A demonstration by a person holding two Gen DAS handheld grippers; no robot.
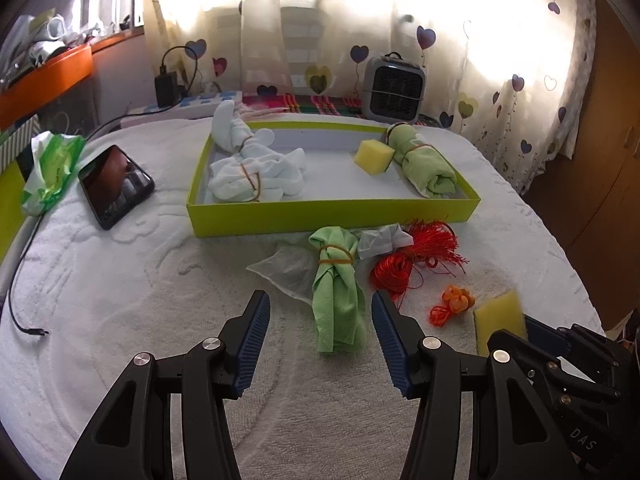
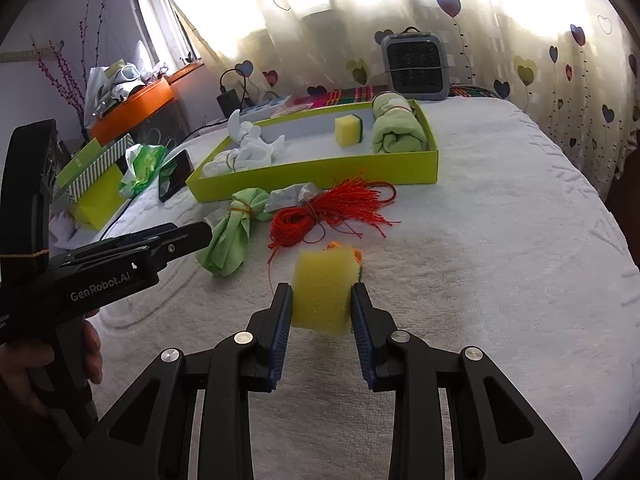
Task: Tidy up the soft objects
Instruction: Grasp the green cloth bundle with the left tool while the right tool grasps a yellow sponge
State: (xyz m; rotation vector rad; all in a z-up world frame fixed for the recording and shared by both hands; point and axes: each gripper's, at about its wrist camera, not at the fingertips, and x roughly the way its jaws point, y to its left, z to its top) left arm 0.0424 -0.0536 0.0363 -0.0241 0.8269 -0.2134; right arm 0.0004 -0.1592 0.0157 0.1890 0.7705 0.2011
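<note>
In the right wrist view, low in the centre of the frame, the right gripper [image 2: 322, 304] has a yellow sponge [image 2: 324, 290] between its two blue-padded fingers. Both pads press on the sponge's sides and its edges bulge a little around them, so the jaws are partly closed and gripping it. The sponge is a soft, porous yellow block with a thin green layer showing along its right edge. Just behind it, an orange toy [image 2: 356, 254] peeks out.

In the left wrist view, the left gripper [image 1: 320, 336] holds its jaws wide apart with nothing gripped. A green cloth roll [image 1: 336, 300], bound with rubber bands, lies on the white towel [image 1: 120, 300] between the two fingertips, nearer the right-hand one, without touching either pad.

Further up, in the middle of the frame, is a lime-green tray [image 1: 332, 214]. It holds white cloth bundles [image 1: 252, 172] on the left, and another yellow sponge [image 1: 374, 156] beside a rolled green towel [image 1: 426, 164] on the right. A bundle of red cord [image 1: 416, 256] lies just in front of the tray.
</note>
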